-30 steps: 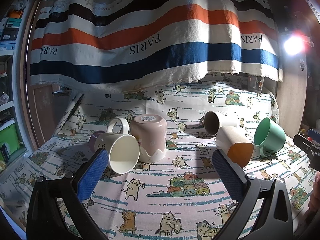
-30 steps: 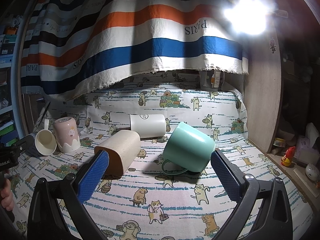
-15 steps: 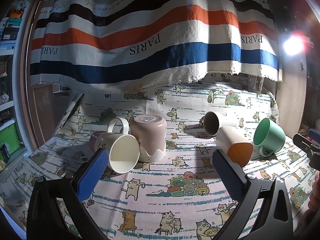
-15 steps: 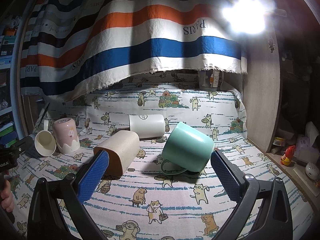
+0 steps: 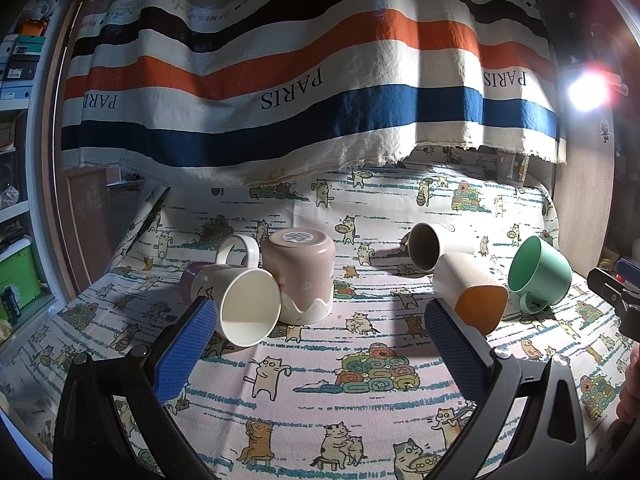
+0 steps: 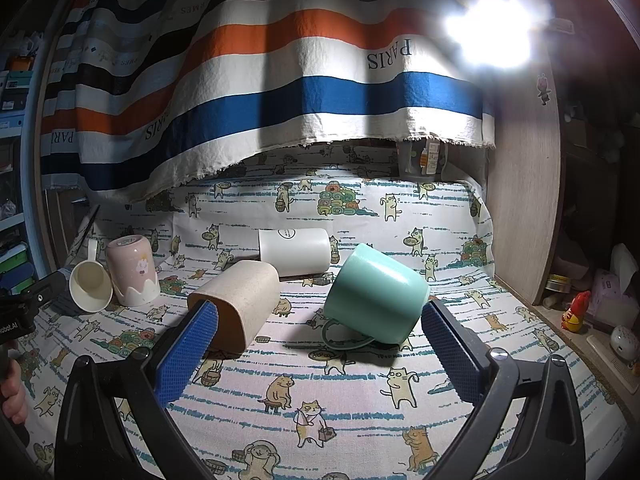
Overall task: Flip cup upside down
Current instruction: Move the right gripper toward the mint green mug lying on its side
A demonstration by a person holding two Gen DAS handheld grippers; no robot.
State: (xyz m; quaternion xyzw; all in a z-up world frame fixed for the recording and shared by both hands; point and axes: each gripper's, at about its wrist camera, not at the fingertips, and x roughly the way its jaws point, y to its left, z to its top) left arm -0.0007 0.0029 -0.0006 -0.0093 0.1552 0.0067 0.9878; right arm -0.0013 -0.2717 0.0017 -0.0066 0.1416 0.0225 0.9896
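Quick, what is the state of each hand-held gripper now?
Left hand-held gripper: open, holding nothing.
Right hand-held gripper: open, holding nothing; green mug lies between its fingers.

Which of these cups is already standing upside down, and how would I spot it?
Look at the cat-print tablecloth below the striped cloth, toward its left side. The pink cup stands there base up, touching a cream mug on its side. It alone stands rim down, with a wavy white band at its rim.

Glossy green mug (image 6: 374,294), matt beige tumbler (image 6: 240,300), printed cotton-like tablecloth (image 6: 360,392), wood-grain side panel (image 6: 524,200).
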